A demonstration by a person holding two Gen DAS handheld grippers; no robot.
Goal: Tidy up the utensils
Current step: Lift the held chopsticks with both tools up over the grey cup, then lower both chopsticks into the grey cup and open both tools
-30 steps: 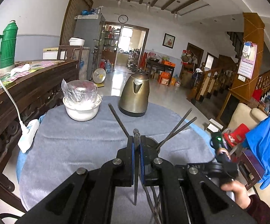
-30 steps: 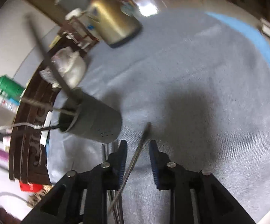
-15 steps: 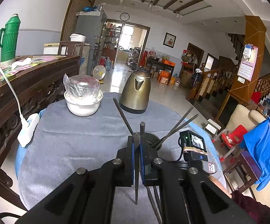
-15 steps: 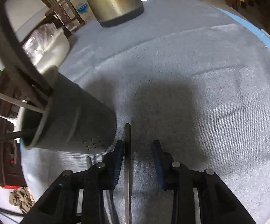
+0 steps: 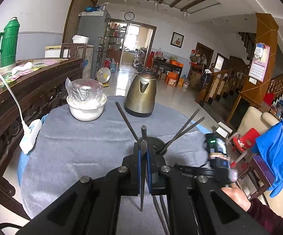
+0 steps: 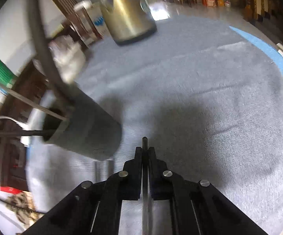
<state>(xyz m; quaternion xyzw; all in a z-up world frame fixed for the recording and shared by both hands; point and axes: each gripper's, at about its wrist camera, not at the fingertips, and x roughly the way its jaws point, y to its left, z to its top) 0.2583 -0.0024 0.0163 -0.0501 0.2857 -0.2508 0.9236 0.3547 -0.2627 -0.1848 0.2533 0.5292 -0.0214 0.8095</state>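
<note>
A dark grey utensil holder (image 6: 84, 125) stands on the grey cloth and holds several dark chopsticks (image 5: 182, 128). In the left wrist view its rim (image 5: 157, 141) shows just beyond my fingers. My left gripper (image 5: 143, 146) is shut on a dark chopstick (image 5: 142, 176) that runs back between the jaws. My right gripper (image 6: 145, 150) is shut on another chopstick (image 6: 145, 178), its tip poking out in front, just right of the holder. More chopsticks (image 5: 161, 211) lie on the cloth under my left gripper.
A brass kettle (image 5: 141, 96) and a white bowl with a wrapped glass lid (image 5: 85, 101) stand at the table's far side. A white power strip (image 5: 31, 135) lies at the left edge by a wooden cabinet (image 5: 33, 90). A chair with blue cloth (image 5: 274, 152) is right.
My right gripper has closed on the chopstick that lay between its open jaws. The left gripper has kept its chopstick and shifted slightly relative to the holder.
</note>
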